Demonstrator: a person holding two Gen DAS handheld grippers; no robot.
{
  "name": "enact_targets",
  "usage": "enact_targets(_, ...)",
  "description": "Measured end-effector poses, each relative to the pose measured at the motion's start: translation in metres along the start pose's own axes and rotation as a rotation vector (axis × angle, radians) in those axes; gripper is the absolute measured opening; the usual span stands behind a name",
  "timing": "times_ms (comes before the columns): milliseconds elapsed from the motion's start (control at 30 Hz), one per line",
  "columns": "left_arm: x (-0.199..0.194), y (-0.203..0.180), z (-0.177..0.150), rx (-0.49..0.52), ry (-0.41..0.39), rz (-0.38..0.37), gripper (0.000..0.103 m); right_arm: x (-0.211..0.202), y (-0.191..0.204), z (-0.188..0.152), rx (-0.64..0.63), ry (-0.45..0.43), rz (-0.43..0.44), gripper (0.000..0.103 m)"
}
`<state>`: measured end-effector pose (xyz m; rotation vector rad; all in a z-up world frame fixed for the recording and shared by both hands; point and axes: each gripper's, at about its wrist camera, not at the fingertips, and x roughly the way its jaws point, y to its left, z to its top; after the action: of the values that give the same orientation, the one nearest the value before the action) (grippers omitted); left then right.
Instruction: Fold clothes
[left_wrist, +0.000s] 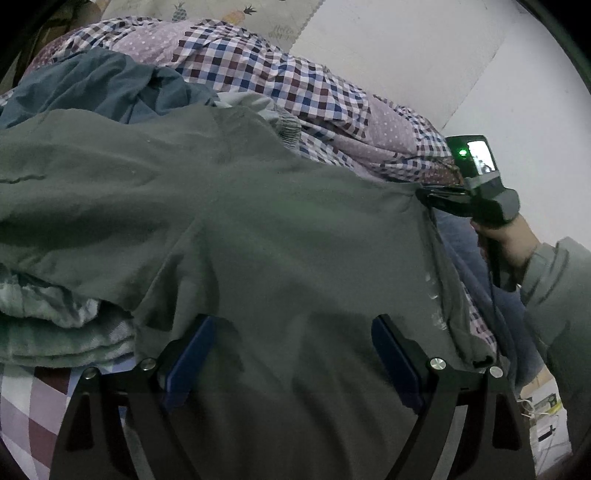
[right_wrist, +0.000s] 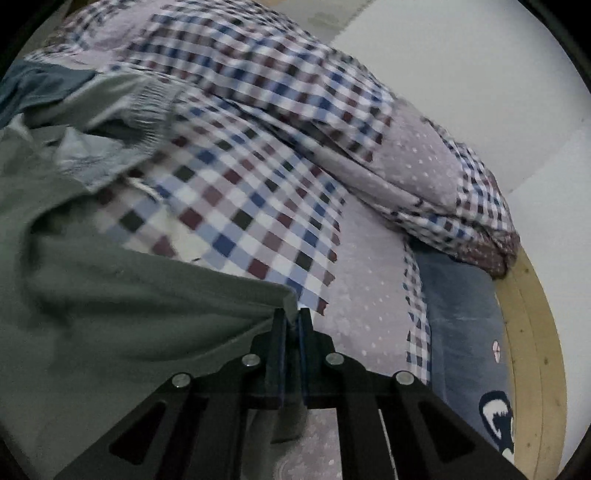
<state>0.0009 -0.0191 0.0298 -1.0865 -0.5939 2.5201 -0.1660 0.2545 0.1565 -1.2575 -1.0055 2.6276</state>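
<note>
We count two hand-held grippers, left and right, one grey-green garment, one teal garment, and one checked quilt.

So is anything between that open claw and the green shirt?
Nothing visible. The left claw is open right over the green shirt, bare cloth between its fingers. The right claw already pinches the shirt's edge.
</note>
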Motion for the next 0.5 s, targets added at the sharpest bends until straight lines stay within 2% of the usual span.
enact_targets(100, 0.001, -0.001, -0.001, 0.003, 0.002, -0.003, 0.089, 0.029, -0.004, 0.002, 0.013, 0.042, -0.002, 0.004)
enact_targets(233, 0.004, -0.002, -0.002, 0.019, 0.012, 0.01, 0.089, 0.068, 0.009, -0.007, 0.032, 0.145, 0.05, 0.008)
enact_targets(300, 0.006, -0.003, -0.003, 0.023, 0.016, 0.018, 0.089, 0.088, 0.016, -0.014, 0.036, 0.21, 0.049, 0.016)
enact_targets(367, 0.006, -0.003, -0.004, 0.026, 0.016, 0.02, 0.089, 0.094, 0.015, -0.019, 0.047, 0.23, 0.029, 0.034)
enact_targets(400, 0.006, -0.003, -0.004, 0.028, 0.016, 0.023, 0.089, 0.089, 0.008, -0.02, 0.074, 0.214, 0.016, 0.047)
enact_targets(433, 0.007, -0.004, -0.004, 0.031, 0.017, 0.026, 0.089, 0.08, -0.003, -0.022, 0.11, 0.191, 0.006, 0.055)
enact_targets(500, 0.006, -0.004, -0.004, 0.036, 0.02, 0.029, 0.089, 0.06, -0.026, -0.027, 0.181, 0.146, -0.003, 0.057)
